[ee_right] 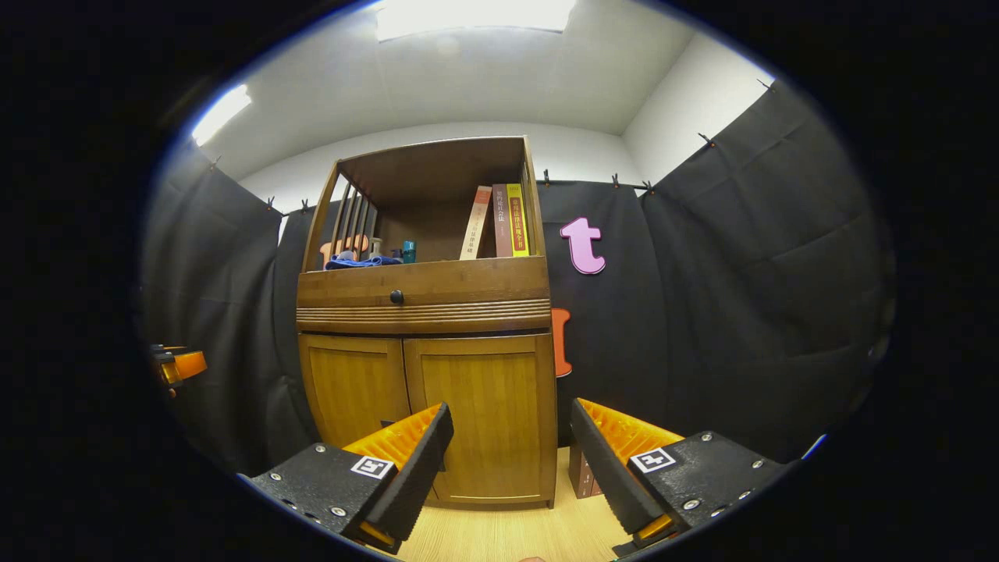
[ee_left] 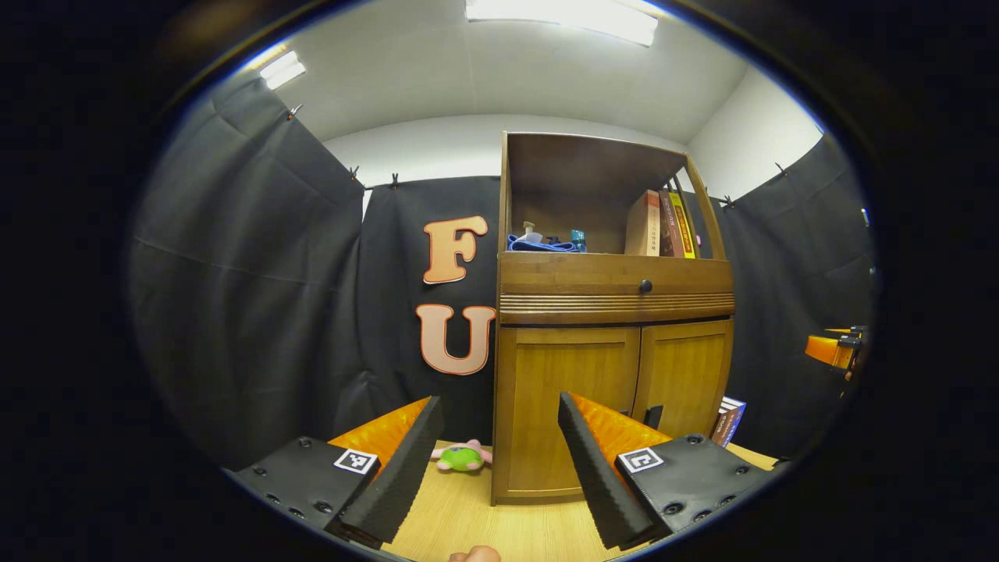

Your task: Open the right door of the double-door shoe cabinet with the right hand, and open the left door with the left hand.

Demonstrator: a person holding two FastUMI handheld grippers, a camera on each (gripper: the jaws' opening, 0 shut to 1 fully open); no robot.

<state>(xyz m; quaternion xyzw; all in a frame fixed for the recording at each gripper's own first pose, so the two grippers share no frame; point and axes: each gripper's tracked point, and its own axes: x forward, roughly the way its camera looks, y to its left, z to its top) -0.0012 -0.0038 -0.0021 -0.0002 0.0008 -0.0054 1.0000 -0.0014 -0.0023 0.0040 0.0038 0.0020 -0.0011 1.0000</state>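
You hold both tools spread, right tool (ee_right: 507,460) facing the right door (ee_right: 488,417), ready to hook its edge.

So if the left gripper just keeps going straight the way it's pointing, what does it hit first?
Probably the closed left door of the brown wooden shoe cabinet: it fills the gap ahead of the open left gripper, though depth is unclear.

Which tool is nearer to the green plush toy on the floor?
Left. The left tool is open and aimed at the toy beside the cabinet. The right tool faces the right door, on the far side.
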